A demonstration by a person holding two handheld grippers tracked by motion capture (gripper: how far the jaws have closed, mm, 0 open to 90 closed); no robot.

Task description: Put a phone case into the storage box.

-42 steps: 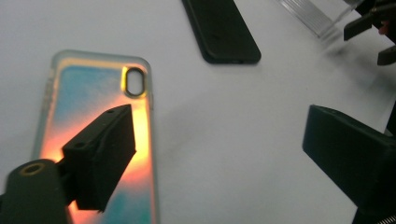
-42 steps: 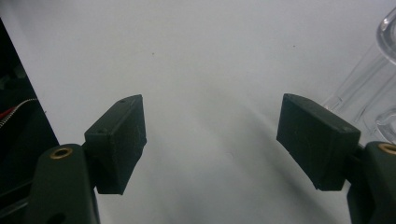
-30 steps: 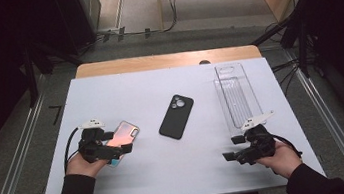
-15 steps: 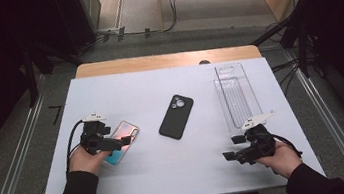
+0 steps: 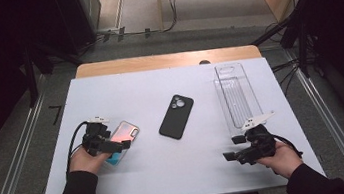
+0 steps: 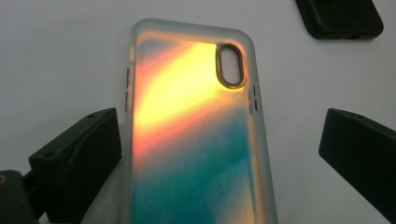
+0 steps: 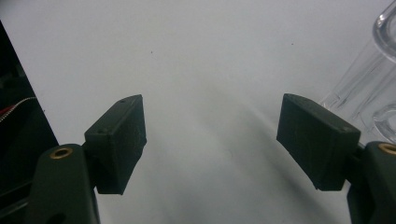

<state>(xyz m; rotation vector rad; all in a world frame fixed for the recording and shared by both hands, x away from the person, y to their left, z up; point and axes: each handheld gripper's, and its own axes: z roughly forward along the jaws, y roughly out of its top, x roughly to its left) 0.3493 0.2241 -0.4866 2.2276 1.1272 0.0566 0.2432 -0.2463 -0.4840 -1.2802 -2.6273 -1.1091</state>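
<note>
White table (image 5: 170, 178), iridescent case (image 6: 191, 140) camera cutout clear between left tool (image 6: 219, 154) jaws

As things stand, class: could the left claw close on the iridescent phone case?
Probably yes. The left claw is open, one jaw on either side of the iridescent phone case, which lies flat on the white table with nothing between.

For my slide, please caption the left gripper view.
Open left gripper straddles an iridescent phone case on the white table.

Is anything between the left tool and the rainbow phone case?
Nothing visible. The left tool is open, one jaw on each side of the rainbow phone case, which lies flat on the white table. The black case lies farther off.
</note>
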